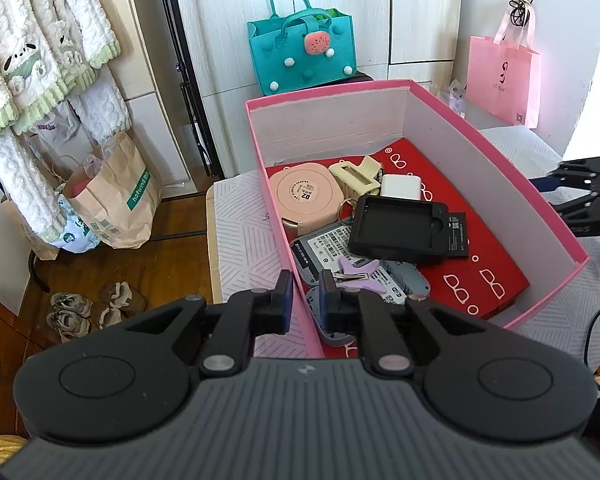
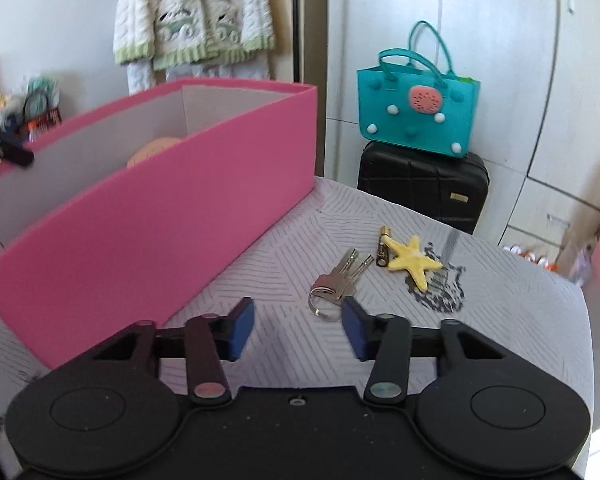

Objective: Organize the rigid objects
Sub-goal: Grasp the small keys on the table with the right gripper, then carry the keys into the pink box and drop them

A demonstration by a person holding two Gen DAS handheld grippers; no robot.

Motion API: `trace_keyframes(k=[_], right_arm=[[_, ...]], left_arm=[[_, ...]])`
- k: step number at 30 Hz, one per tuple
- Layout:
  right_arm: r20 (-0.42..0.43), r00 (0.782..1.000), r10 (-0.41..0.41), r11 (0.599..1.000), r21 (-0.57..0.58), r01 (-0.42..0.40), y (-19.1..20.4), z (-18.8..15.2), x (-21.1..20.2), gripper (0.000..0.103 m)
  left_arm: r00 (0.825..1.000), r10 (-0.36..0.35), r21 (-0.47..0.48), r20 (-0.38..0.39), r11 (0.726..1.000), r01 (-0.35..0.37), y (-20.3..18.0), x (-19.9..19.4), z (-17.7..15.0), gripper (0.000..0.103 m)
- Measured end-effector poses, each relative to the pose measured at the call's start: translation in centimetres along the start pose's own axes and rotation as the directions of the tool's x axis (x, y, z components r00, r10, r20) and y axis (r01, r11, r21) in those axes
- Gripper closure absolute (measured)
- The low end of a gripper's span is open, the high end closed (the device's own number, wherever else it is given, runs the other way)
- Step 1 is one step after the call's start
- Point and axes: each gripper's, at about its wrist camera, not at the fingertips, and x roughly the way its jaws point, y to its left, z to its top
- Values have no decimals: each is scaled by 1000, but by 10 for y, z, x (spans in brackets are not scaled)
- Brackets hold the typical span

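A pink box (image 1: 496,152) stands on the table and holds a pink round case (image 1: 306,196), a cream clip (image 1: 354,176), a white charger (image 1: 400,186), a black tray (image 1: 396,228), grey devices (image 1: 324,248) and a purple star clip (image 1: 358,270). My left gripper (image 1: 306,300) straddles the box's near wall, its jaws closed on that wall. In the right wrist view the pink box (image 2: 160,216) is on the left. My right gripper (image 2: 298,328) is open and empty above the table. Just ahead of its right finger lie keys on a ring (image 2: 336,280), a battery (image 2: 382,246) and a yellow star (image 2: 414,260).
A teal bag (image 2: 418,114) sits on a black suitcase (image 2: 424,188) behind the table. A pink paper bag (image 1: 502,80) hangs at the right. Paper bags (image 1: 112,200) and shoes (image 1: 72,314) are on the wooden floor at the left. The table has a patterned cloth (image 2: 500,320).
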Motion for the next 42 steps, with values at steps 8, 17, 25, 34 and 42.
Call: trace_keyframes(k=[8, 17, 25, 34, 42], right_arm=[[-17, 999, -39, 999, -18, 39, -4, 4, 22, 99], [57, 983, 176, 900, 396, -184, -50, 9, 5, 98], [153, 965, 212, 873, 414, -257, -49, 34, -27, 98], [249, 934, 256, 908, 270, -320, -19, 88, -70, 98], [247, 874, 418, 861, 201, -468, 22, 117, -62, 98]], left_arm=[[1000, 3, 1, -1, 1000, -3, 0, 0, 0, 92], [1000, 3, -1, -1, 1000, -3, 0, 0, 1, 92], [1000, 6, 2, -1, 1000, -6, -1, 1, 0, 92], [1000, 6, 0, 0, 1000, -6, 0, 0, 0, 92], [1000, 4, 1, -2, 1000, -4, 0, 0, 0, 92]])
